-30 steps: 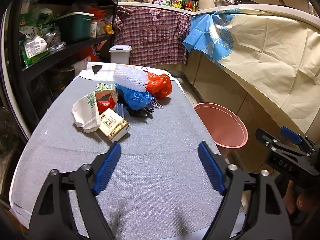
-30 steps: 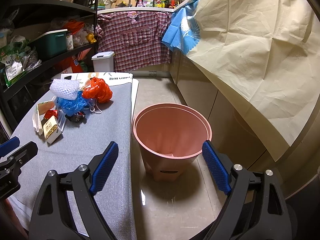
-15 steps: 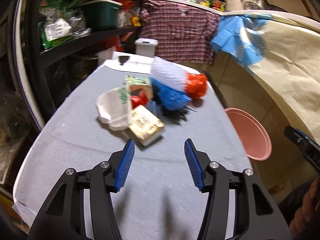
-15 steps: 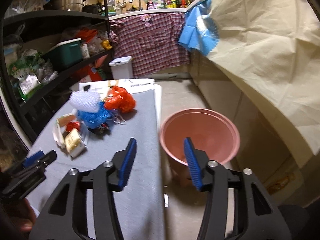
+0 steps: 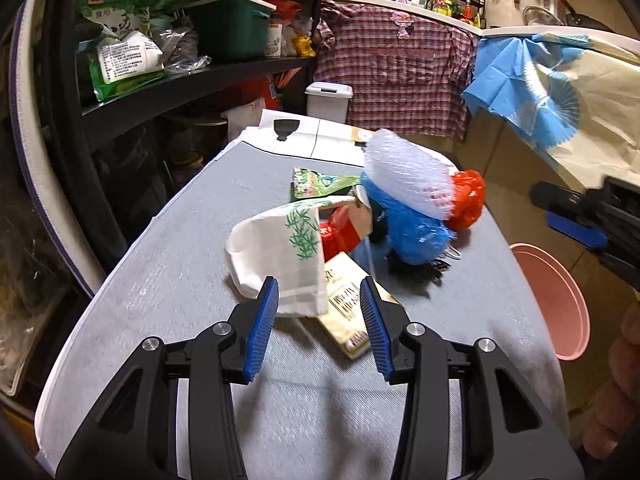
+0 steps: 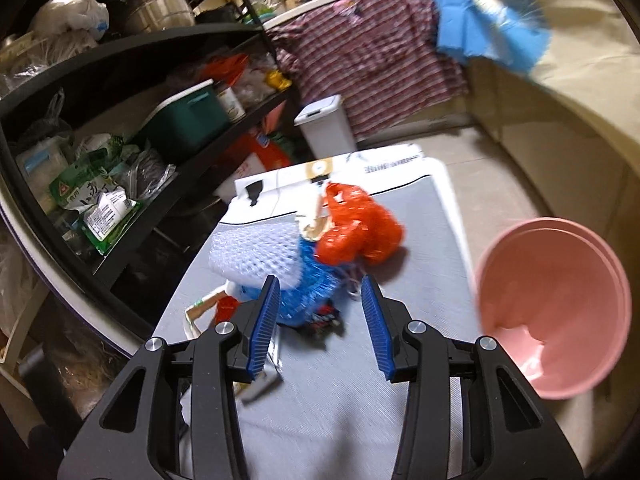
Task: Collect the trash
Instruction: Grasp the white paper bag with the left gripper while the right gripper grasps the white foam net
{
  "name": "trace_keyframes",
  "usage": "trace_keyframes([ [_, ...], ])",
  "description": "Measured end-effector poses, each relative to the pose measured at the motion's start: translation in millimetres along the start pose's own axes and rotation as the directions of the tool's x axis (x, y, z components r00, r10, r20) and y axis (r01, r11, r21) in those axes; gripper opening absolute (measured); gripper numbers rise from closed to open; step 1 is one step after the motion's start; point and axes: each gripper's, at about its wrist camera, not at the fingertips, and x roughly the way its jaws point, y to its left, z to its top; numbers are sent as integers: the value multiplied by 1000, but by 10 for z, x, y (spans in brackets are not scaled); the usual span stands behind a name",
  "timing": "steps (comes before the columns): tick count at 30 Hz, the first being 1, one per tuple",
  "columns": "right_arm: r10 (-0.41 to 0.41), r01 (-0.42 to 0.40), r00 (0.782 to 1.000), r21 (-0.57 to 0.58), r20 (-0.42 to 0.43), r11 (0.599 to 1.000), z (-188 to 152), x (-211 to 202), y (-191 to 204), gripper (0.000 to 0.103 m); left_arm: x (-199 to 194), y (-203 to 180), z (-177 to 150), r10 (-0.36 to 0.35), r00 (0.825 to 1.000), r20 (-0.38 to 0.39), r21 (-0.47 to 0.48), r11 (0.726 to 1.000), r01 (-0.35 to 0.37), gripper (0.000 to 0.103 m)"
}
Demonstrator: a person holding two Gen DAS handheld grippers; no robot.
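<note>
Pink bin (image 6: 560, 312) looks nearly empty; beside it the trash pile (image 5: 360, 232) waits, both grippers spread, empty.

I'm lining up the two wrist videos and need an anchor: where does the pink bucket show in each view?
Left wrist: pink bucket at the right edge, below the table's far side, partly cut off.
Right wrist: pink bucket at right, its open mouth facing the camera.
Shared landmark: the red plastic bag in the trash pile.
</note>
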Motion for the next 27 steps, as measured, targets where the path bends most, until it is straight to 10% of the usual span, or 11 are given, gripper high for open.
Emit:
trace_keyframes([
  [20, 173, -178, 975, -29, -137, 984, -4, 862, 110, 48, 421, 149, 67, -13, 998, -65, -41, 999, 10, 33],
  [27, 210, -221, 970, -79, -120, 972, -37, 782, 250, 15, 354, 202, 58, 3, 997, -72, -41, 999, -6, 15],
])
